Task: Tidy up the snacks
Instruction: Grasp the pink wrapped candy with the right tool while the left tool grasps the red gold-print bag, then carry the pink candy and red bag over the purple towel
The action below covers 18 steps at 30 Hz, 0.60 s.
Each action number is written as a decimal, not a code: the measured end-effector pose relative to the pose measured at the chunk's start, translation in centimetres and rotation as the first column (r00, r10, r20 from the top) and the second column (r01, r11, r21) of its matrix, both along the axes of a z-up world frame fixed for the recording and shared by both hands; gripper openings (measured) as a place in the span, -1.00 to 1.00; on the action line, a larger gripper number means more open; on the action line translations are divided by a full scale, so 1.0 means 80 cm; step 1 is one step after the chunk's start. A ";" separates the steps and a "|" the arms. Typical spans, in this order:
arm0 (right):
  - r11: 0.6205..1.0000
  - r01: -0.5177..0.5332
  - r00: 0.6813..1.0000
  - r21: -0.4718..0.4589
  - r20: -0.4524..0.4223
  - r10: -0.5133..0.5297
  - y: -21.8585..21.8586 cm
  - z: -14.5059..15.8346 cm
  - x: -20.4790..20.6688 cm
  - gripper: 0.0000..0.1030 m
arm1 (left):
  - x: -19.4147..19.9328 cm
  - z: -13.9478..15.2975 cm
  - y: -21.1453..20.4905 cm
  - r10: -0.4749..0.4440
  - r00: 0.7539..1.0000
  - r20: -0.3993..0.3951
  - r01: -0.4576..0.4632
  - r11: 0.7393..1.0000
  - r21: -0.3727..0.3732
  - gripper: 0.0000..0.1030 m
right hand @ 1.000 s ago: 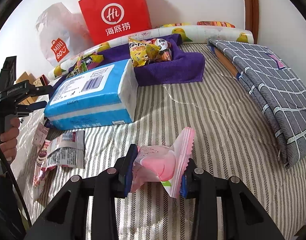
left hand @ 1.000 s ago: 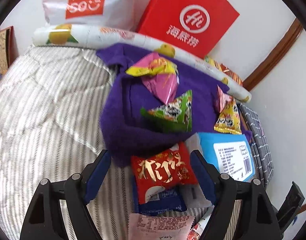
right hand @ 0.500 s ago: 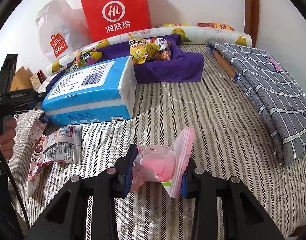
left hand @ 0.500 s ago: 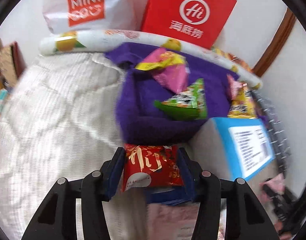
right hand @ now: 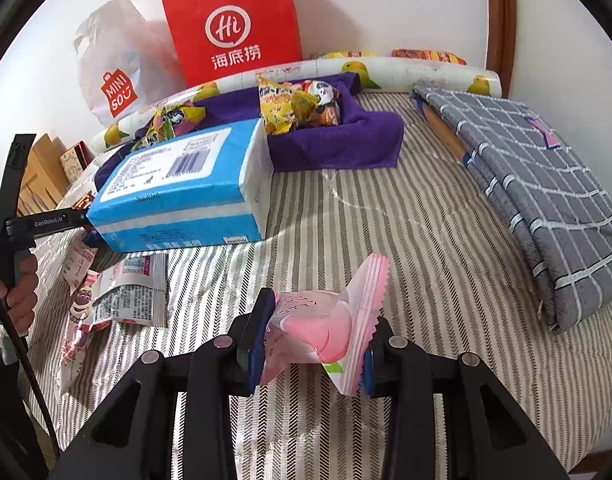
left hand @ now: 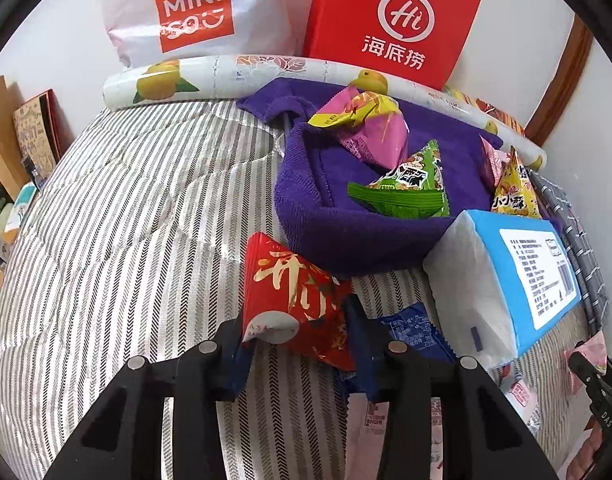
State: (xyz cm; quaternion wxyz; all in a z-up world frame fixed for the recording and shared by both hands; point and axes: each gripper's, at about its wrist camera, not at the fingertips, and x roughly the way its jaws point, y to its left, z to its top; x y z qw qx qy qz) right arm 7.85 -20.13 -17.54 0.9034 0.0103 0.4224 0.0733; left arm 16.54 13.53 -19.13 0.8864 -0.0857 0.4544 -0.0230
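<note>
My left gripper (left hand: 296, 338) is shut on a red snack packet with gold lettering (left hand: 294, 292), held just above the striped bed in front of the purple towel nest (left hand: 337, 236). The nest holds a pink-and-yellow bag (left hand: 369, 128), a green triangular packet (left hand: 409, 192) and a yellow packet (left hand: 513, 192). A blue packet (left hand: 409, 328) lies on the bed under the left gripper's right finger. My right gripper (right hand: 311, 332) is shut on a pink snack packet (right hand: 325, 320) above the bed. The purple nest (right hand: 337, 140) lies far behind it.
A blue tissue pack (right hand: 186, 188) lies between the nest and several loose packets (right hand: 122, 296) at the left. A folded grey checked cloth (right hand: 545, 200) is at the right. A red paper bag (left hand: 393, 24), a white shopping bag (left hand: 186, 12) and a fruit-print roll (left hand: 210, 80) line the wall.
The left gripper's jaws closed from wide apart onto the red packet and lifted it clear of the blue packet, swinging a little left. The right gripper kept still with the pink packet.
</note>
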 end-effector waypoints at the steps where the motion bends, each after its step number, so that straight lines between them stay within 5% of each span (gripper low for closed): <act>1: 1.000 -0.002 1.000 -0.005 0.009 0.002 0.000 0.004 -0.001 -0.29 | -0.002 0.002 0.001 0.003 1.000 0.005 -0.003 1.000 -0.001 -0.24; 18: 0.998 -0.058 0.988 -0.013 0.145 0.060 0.020 0.085 0.037 -0.29 | -0.023 0.076 0.015 0.042 0.995 0.086 -0.040 0.999 -0.023 -0.24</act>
